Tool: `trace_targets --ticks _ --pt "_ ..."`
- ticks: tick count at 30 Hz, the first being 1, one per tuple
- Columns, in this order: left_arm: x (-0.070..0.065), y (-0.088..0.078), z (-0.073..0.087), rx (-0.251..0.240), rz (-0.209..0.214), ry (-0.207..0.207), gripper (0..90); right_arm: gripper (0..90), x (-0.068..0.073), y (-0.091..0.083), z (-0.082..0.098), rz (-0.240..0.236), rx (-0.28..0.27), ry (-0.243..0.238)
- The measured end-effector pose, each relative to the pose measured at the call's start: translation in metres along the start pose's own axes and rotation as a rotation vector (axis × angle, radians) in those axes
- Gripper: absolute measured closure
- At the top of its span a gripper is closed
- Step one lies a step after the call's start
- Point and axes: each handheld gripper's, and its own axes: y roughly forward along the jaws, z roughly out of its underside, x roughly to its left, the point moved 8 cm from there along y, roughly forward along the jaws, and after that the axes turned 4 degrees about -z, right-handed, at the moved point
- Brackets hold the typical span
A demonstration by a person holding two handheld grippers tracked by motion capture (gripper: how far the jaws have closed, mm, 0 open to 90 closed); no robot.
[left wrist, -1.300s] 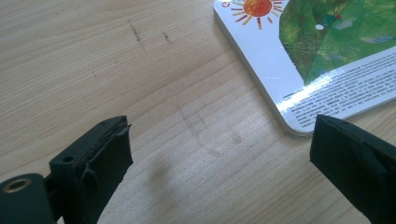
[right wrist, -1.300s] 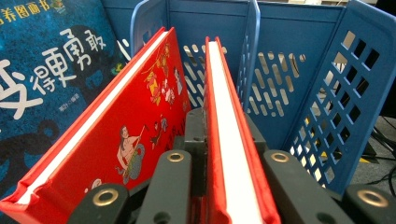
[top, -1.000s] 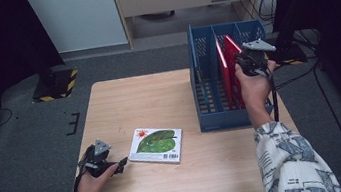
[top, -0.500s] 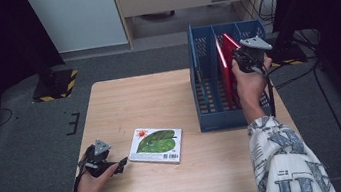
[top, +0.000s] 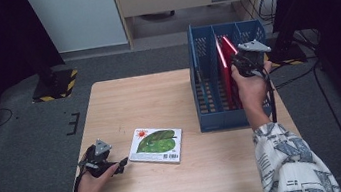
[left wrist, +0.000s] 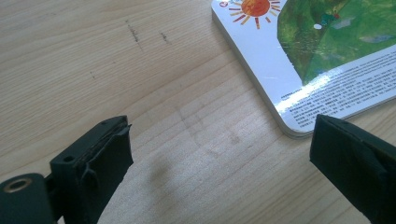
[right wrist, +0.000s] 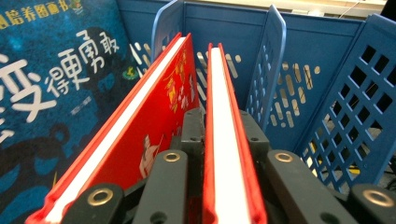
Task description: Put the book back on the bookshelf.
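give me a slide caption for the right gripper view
Right gripper clamped on the edge of a red book standing in a blue crate, beside a second red book.

Inside the blue rack (top: 212, 120), two red books (right wrist: 224, 154) stand close together beside a dark blue book (right wrist: 51, 93), leaving seemingly only thin gaps between them. The divider (right wrist: 268, 70) walls off a free compartment. The wooden table (top: 139, 100) lies open left of the rack, except where a picture book (top: 156, 144) lies flat.
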Motion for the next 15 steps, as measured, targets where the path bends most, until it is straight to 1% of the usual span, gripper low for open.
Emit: trace_targets --ticks 5,10,15 --pt "-0.0002 -0.0001 -0.0002 0.000 0.000 0.001 4.7 75.7 0.0013 -0.0050 0.0027 -0.011 0.023 -0.010" --pt "-0.0004 -0.0004 -0.0005 0.000 -0.001 0.001 4.8 74.3 0.0017 -0.0081 0.0033 -0.021 0.036 -0.004" --pt "-0.0013 -0.0003 -0.0009 -0.002 0.000 0.001 4.8 74.2 0.0014 -0.0090 0.0041 -0.018 0.063 -0.008"
